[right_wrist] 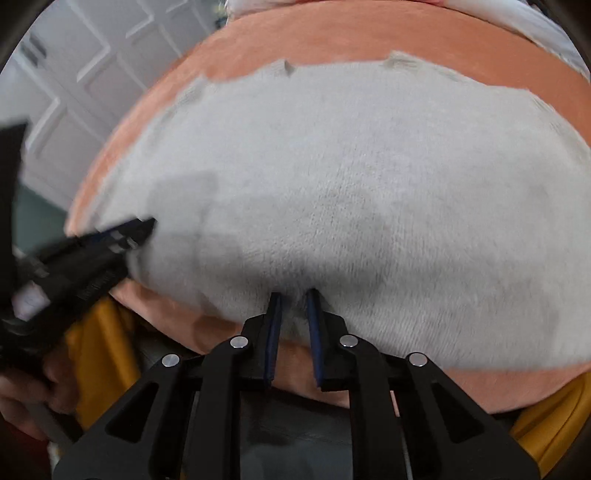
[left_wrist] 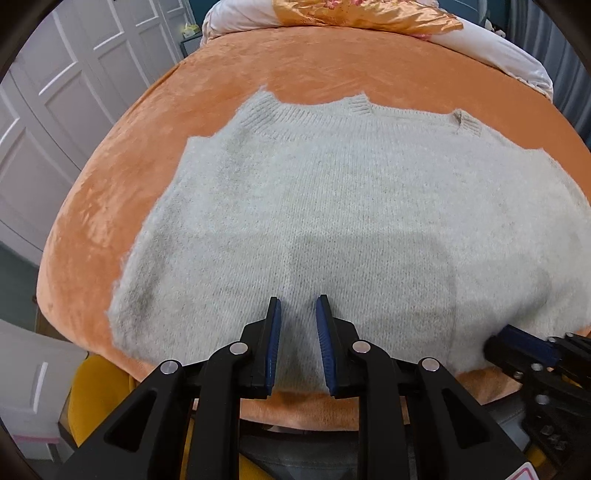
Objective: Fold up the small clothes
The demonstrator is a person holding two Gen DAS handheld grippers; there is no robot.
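Note:
A fuzzy pale grey knit sweater [left_wrist: 314, 206] lies flat on an orange velvet bed cover [left_wrist: 110, 206], its ribbed edge at the far side. My left gripper [left_wrist: 298, 301] is open and hovers over the sweater's near edge, with nothing between the blue pads. My right gripper [right_wrist: 293, 293] is open, its fingertips at the sweater's [right_wrist: 351, 192] near hem; this view is motion-blurred. The right gripper also shows at the lower right of the left wrist view [left_wrist: 517, 345]. The left gripper shows at the left of the right wrist view [right_wrist: 140, 229].
A white duvet and a shiny orange pillow [left_wrist: 369, 14] lie at the far end of the bed. White panelled wardrobe doors [left_wrist: 74, 74] stand to the left. A white box [left_wrist: 33, 376] and yellow fabric [left_wrist: 92, 398] sit below the bed's near edge.

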